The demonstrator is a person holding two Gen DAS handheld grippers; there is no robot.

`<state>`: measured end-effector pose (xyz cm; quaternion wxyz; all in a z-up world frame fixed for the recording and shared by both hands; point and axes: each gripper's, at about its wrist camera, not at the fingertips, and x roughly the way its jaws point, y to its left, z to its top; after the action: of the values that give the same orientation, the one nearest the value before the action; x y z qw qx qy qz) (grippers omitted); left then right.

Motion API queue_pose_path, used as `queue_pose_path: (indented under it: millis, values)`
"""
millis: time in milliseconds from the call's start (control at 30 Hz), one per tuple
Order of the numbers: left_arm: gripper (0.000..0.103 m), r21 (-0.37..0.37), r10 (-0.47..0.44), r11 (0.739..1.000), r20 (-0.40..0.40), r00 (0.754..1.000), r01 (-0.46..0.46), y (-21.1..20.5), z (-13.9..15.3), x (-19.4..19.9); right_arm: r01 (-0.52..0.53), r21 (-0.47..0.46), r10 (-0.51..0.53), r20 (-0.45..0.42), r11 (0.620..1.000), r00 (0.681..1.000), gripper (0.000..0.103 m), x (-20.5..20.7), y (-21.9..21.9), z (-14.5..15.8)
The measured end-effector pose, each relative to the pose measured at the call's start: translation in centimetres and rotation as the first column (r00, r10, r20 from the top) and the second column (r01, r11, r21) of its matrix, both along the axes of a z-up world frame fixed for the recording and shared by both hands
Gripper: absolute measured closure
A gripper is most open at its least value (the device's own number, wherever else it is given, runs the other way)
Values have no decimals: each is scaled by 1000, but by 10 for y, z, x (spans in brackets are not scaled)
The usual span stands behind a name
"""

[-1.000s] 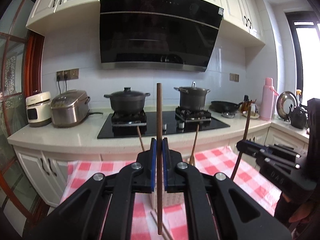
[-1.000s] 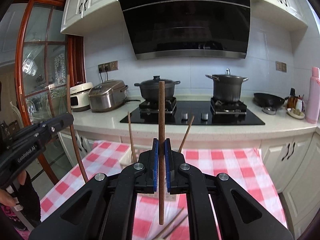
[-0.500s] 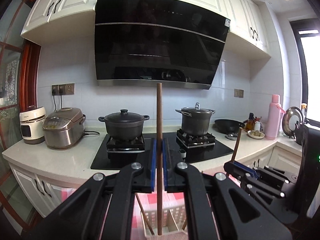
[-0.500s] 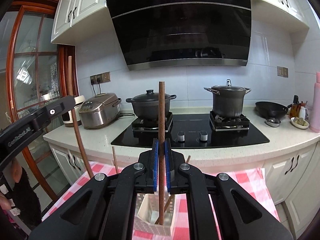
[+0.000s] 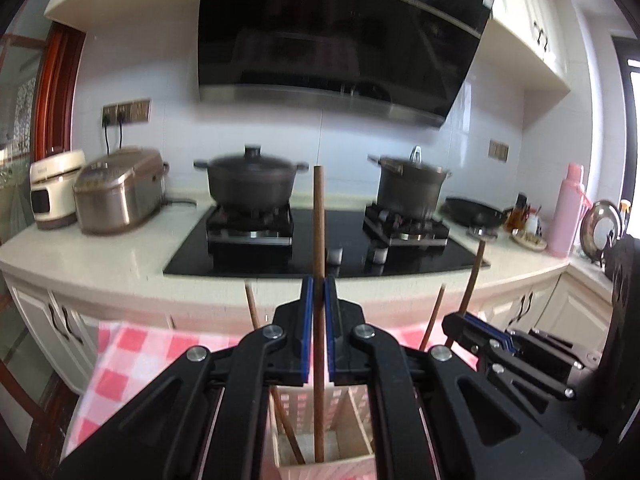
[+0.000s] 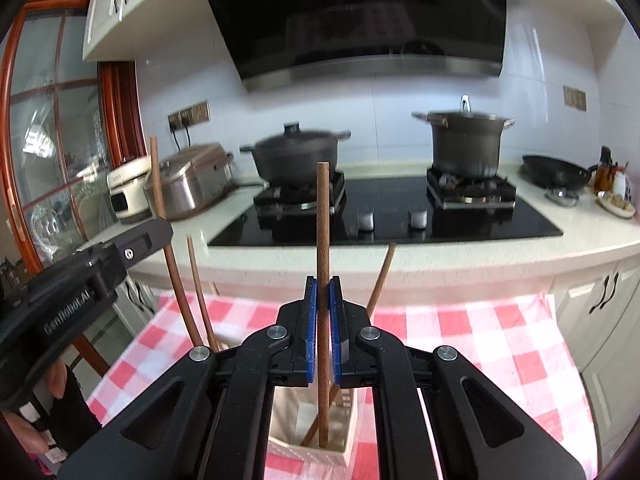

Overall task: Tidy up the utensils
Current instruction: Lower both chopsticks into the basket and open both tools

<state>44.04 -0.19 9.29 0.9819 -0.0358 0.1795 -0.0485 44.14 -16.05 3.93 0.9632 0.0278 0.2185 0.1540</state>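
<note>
Left wrist: my left claw [image 5: 316, 328] pinches a chopstick [image 5: 319, 240] upright, tip inside the holder [image 5: 328, 468] | right claw [image 6: 323, 328] grips its chopstick [image 6: 322, 220] over the same holder [image 6: 312, 446] | advice: lower straight, release once tips sit deep, avoid leaning sticks [image 6: 378, 276]

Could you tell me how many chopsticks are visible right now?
4 chopsticks: one in the right gripper, one in the left gripper, two leaning in the white holder. Others may be hidden below the grippers.
</note>
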Motion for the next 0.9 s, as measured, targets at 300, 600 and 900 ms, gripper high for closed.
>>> queue_pose_path:
  millis: [300, 600, 900]
  values:
    - [97, -4, 13, 1000, -91, 996, -14, 5, -43, 7, 7, -14, -8, -75, 1000, 997, 93, 10, 1, -25]
    - [80, -9, 52, 999, -59, 997, -53, 23, -36, -15, 13, 5, -13, -75, 1000, 997, 90, -4, -11, -19]
    - [41, 15, 116, 993, -10, 993, -116, 46, -42, -82, -5, 50, 8, -72, 999, 997, 63, -72, -32, -36]
